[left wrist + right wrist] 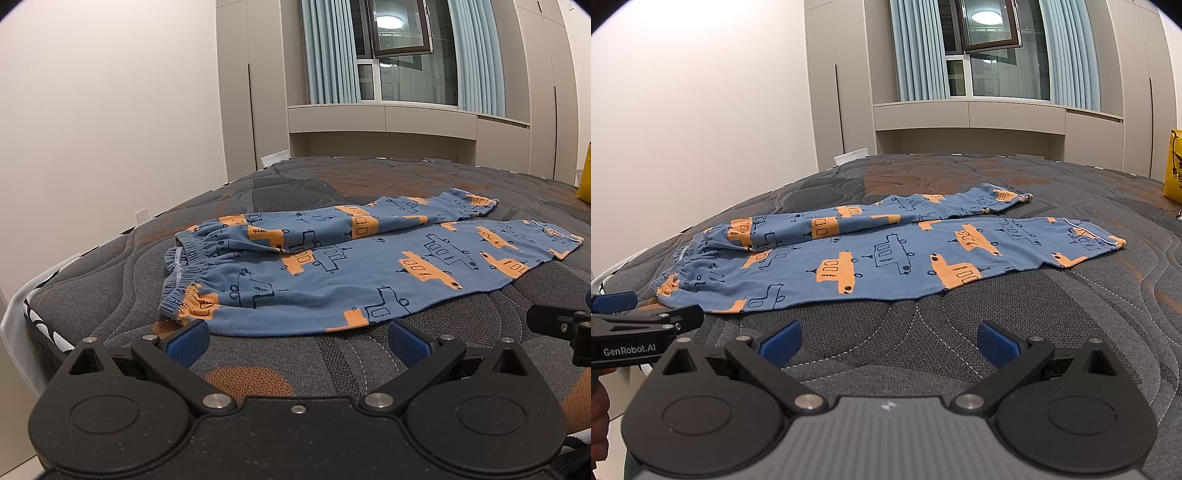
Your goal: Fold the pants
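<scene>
Two grippers, both spread wide, nothing between the blue pads. Left gripper (297, 341) low over the mattress (258, 369), left pad (186, 341) just short of the waistband corner of the pants (332, 273). Right gripper (888, 341) farther back from the cloth, bare quilted mattress (997, 314) between pads and hem edge. Pants (871, 262) flat, unfolded, waistband left, both legs running right, far leg partly overlapping the near one. Seen only from the right wrist: left gripper's side at the left edge, lettering readable, part of a hand (598, 410) below. Yellow bag (1174, 166) at far right of mattress, print clearer in right view; contents not visible. Window (399, 51) and curtains (328, 51) beyond.
</scene>
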`<state>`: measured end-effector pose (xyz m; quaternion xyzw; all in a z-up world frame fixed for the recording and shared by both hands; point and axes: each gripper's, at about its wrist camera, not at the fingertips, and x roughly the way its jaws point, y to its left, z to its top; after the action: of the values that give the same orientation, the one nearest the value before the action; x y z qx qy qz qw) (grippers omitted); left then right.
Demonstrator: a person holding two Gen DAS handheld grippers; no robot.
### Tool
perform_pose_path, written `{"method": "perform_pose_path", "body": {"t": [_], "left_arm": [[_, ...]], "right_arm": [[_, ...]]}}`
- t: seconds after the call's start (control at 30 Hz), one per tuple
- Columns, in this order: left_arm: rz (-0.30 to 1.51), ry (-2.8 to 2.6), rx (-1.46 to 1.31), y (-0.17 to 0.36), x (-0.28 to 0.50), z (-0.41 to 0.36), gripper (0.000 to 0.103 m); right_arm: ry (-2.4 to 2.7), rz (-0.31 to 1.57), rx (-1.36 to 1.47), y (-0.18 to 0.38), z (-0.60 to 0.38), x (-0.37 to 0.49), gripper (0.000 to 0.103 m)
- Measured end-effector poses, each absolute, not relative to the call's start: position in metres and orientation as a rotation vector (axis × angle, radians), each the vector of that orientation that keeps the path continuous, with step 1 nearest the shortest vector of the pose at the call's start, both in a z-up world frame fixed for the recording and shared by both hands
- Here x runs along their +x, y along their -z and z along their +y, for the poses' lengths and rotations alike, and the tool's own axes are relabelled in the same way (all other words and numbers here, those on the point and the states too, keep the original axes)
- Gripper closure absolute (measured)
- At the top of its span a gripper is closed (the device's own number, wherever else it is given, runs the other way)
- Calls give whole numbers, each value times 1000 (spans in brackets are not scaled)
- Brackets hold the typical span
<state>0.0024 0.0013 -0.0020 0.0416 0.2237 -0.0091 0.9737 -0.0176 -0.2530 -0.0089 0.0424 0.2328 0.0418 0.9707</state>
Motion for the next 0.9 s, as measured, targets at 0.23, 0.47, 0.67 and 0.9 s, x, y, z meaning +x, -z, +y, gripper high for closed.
{"method": "perform_pose_path", "body": {"t": [0.23, 0.47, 0.67, 0.9], "left_arm": [[450, 17, 84, 2, 2, 1, 0], [441, 9, 56, 3, 6, 8, 0], [414, -45, 121, -8, 25, 18, 0], [356, -78, 176, -40, 75, 63, 0]], "right_arm": [[-84, 471, 86, 9, -253, -17, 0], [-86, 475, 82, 7, -250, -14, 0], [-91, 469, 67, 5, -249, -13, 0], [-219, 363, -3, -13, -257, 8, 0]]}}
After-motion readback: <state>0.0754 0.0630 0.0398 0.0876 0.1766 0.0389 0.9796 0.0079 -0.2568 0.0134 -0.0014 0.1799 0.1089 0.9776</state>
